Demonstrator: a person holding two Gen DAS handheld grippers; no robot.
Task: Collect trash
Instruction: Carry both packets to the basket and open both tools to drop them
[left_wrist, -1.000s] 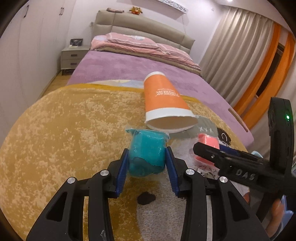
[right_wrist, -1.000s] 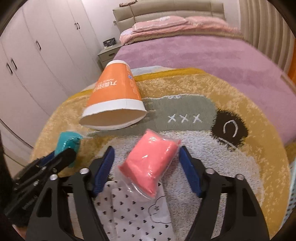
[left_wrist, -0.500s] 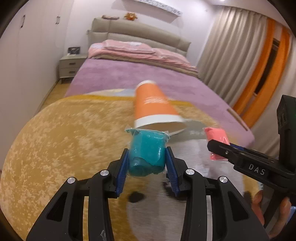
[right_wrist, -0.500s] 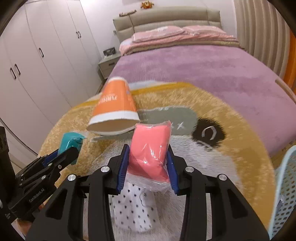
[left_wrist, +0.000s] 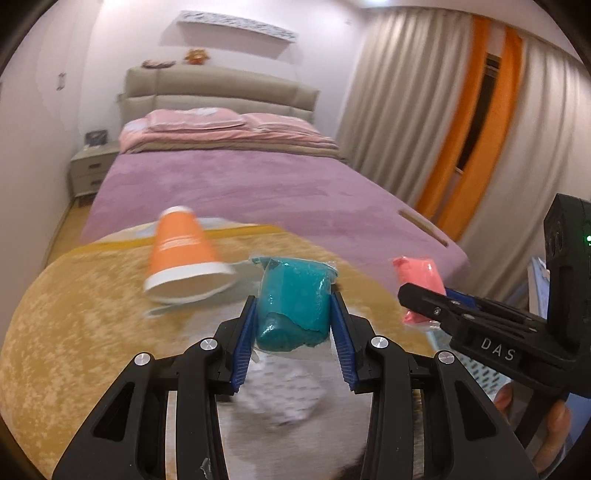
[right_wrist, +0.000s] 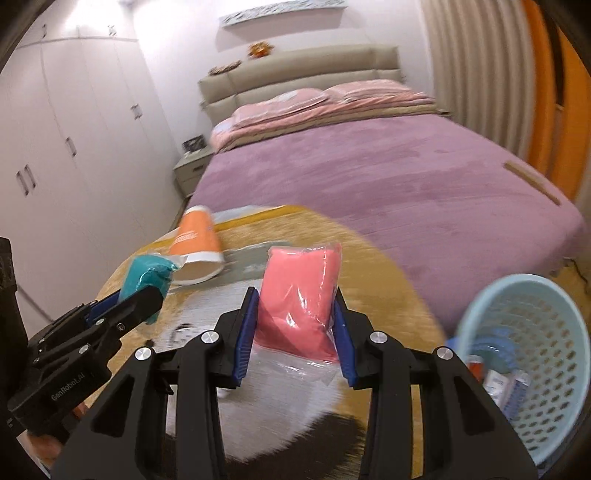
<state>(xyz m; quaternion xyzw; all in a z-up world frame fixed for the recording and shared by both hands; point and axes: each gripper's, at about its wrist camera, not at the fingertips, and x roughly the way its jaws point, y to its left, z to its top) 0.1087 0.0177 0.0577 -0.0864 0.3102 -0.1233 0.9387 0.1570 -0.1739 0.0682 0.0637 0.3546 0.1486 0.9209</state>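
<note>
The left gripper (left_wrist: 293, 317) is closed narrowly on a teal packet (left_wrist: 295, 301), a soft lump wrapped in clear plastic. Both blue pads (left_wrist: 246, 343) press against its sides, and the packet is lifted clear of the yellow rug (left_wrist: 74, 314) below. The packet sticks up above the fingertips, with the crimped plastic edge at its top.

The right gripper (right_wrist: 295, 325) is clamped on a pink packet (right_wrist: 301, 299), also in clear plastic. Its blue pads (right_wrist: 245, 336) squeeze the packet from both sides, and a loose flap of wrapper hangs beneath. This packet too is held up off the rug.

An orange paper cup (left_wrist: 183, 258) lies on its side on the rug, its open mouth facing the cameras, a little way beyond the two grippers and touched by neither. A light blue basket (right_wrist: 524, 354) stands on the floor to the right of the right gripper, near the corner of the purple bed (right_wrist: 406, 173), with some small items already inside.
</note>
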